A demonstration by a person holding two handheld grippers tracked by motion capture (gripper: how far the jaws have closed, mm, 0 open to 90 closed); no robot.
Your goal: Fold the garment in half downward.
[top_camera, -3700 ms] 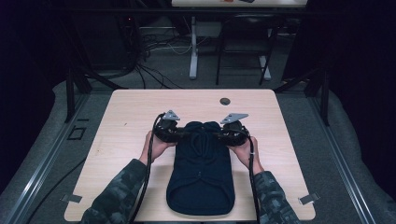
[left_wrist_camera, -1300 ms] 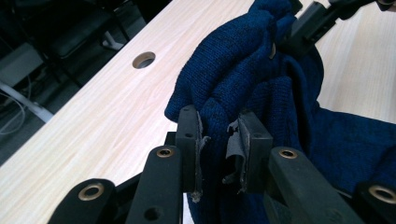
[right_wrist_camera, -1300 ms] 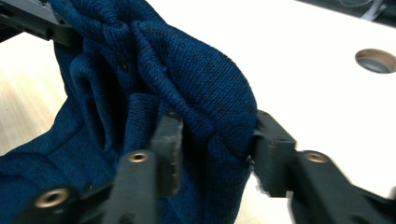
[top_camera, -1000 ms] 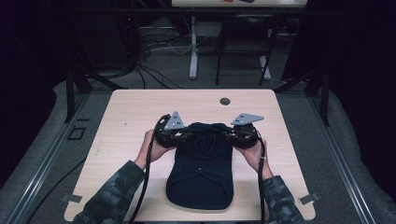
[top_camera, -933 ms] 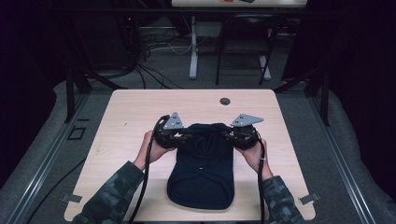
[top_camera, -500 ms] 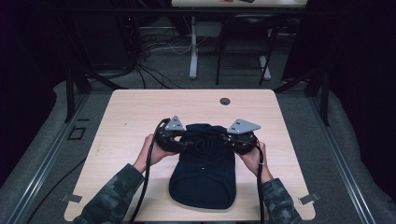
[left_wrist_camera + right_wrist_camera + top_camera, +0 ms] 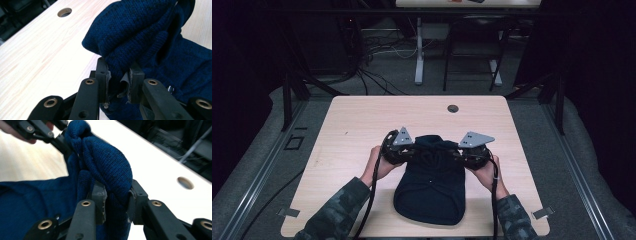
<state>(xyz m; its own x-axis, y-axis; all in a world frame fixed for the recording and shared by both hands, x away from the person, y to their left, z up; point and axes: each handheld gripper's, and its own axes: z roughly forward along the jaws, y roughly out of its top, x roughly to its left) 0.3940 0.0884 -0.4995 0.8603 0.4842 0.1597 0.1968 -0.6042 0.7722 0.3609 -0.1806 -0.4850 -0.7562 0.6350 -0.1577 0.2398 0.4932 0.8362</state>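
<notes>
A dark blue knitted garment [image 7: 431,187] lies on the light wooden table [image 7: 362,120], its near part flat and its far edge bunched and lifted. My left gripper [image 7: 413,149] is shut on the left side of that edge; thick knit [image 7: 140,32] is pinched between its pads. My right gripper [image 7: 456,153] is shut on the right side, with a fold of the garment [image 7: 110,167] bulging over its jaws. In the right gripper view the left gripper [image 7: 60,141] holds the same bunch farther off. A hand holds each gripper.
A round cable hole [image 7: 453,108] sits near the table's far edge, also seen as a hole [image 7: 64,12] and a hole [image 7: 185,182] in the gripper views. Behind the table are dark frames, cables and another table leg [image 7: 419,55].
Both grippers have drawn the garment's far edge toward the person and closer together. The cloth is shorter and more bunched than before.
</notes>
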